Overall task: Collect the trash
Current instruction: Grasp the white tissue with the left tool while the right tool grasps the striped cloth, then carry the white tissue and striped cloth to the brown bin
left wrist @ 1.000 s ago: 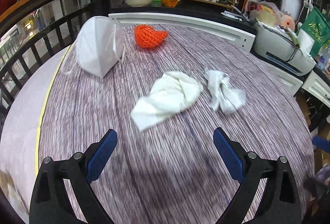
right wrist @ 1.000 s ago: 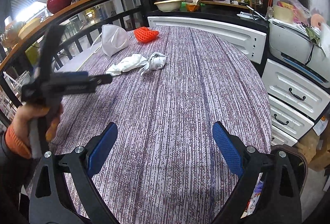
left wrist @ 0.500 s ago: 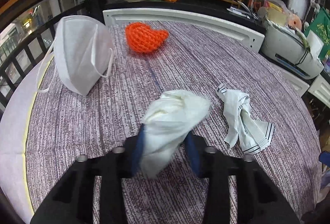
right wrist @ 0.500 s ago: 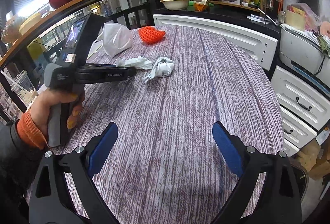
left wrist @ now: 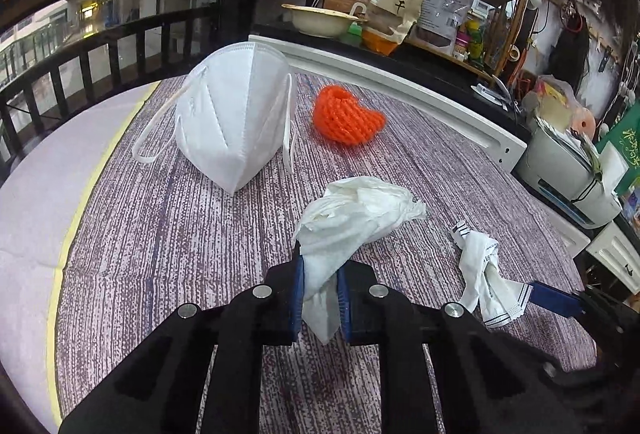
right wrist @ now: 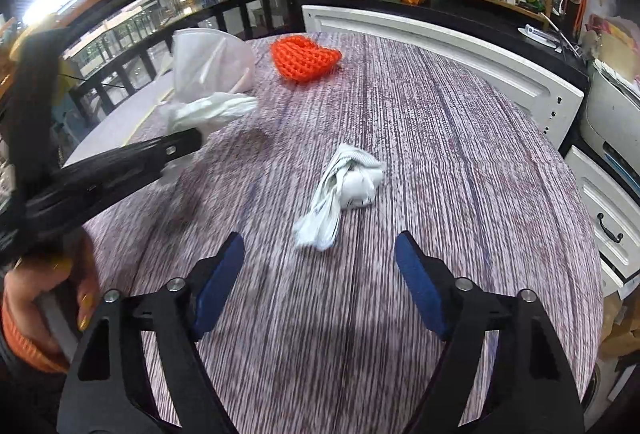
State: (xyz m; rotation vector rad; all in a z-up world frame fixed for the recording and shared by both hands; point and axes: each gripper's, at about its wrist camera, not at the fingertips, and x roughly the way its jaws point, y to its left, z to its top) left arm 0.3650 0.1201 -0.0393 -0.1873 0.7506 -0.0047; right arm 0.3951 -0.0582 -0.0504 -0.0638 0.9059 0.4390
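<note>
My left gripper [left wrist: 320,266] is closing, and its blue pads pinch the near end of a crumpled white tissue [left wrist: 356,210]. The rest of the tissue sticks out ahead over the striped purple table [left wrist: 160,254]. In the right wrist view that tissue [right wrist: 212,110] hangs from the left gripper's tip [right wrist: 188,142]. My right gripper [right wrist: 318,250] is narrowing, and its pads touch nothing. A crumpled white wrapper with dark stripes [right wrist: 348,186] lies just ahead, its near end about level with the fingertips. A white face mask [left wrist: 236,122] and an orange foam net [left wrist: 346,120] lie further back.
A white cabinet front [right wrist: 440,38] borders the table's far side. Drawers [right wrist: 600,210] and a printer [left wrist: 568,170] stand at the right, a dark railing [left wrist: 100,50] at the left. A bowl [left wrist: 320,20] and packets sit on the back counter. A hand [right wrist: 44,286] holds the left gripper.
The left gripper went from wide open to shut on the tissue and moved in closer. The right gripper advanced across the table to the striped wrapper, and its jaws narrowed.
</note>
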